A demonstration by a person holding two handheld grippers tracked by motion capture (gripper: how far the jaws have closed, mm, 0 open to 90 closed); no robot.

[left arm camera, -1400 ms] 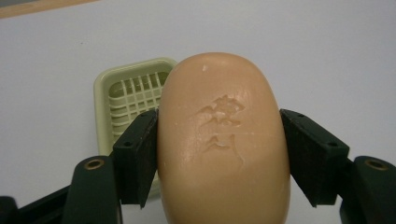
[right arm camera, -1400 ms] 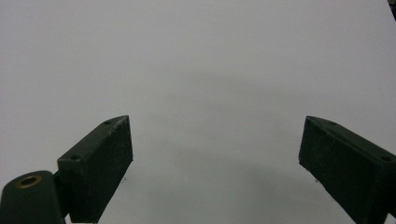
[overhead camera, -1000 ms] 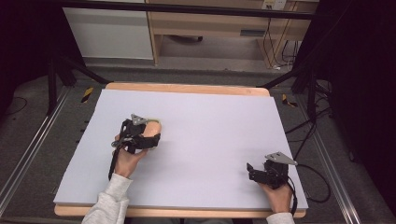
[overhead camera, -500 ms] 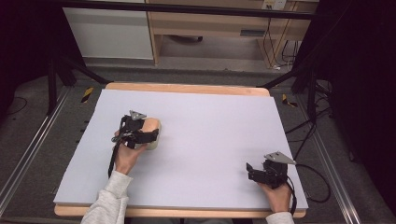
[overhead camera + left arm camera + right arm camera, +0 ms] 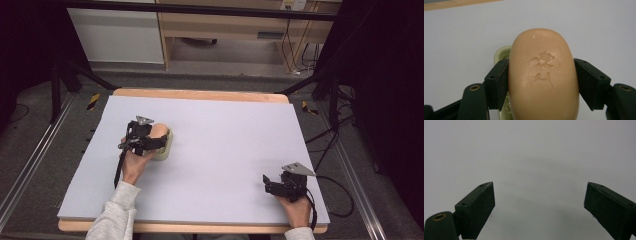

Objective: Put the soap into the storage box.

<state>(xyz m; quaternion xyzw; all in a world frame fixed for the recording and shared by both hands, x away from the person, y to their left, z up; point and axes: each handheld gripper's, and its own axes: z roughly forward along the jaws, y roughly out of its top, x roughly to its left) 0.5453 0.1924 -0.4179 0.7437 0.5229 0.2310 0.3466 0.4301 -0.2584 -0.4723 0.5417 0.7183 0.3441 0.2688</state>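
Most of the pale green soap dish (image 5: 500, 53) is hidden here in the left gripper view: just a slice of its rim peeks out behind and under the peach-coloured oval bar of soap (image 5: 544, 75), whose lower end is cut off by the bottom of that view. The left gripper (image 5: 541, 77) has the bar squeezed between its two black jaws, one pad flat on each long side. From the high view, the left gripper (image 5: 150, 142) and the person's hand cover much of the soap (image 5: 159, 133), and the dish (image 5: 166, 147) shows as a thin pale edge beside it; whether the bar touches the dish, I can't tell.

Room to move: soap and dish sit on the left half of the pale lilac mat (image 5: 225, 145), well in from its edges, with wide bare mat across the middle. The right gripper (image 5: 270, 184) rests near the mat's front right corner, jaws spread wide with nothing between them, well apart from the soap.

Writing: a stamped mark is pressed into the soap's top face, an embossed figure or characters I can't read.
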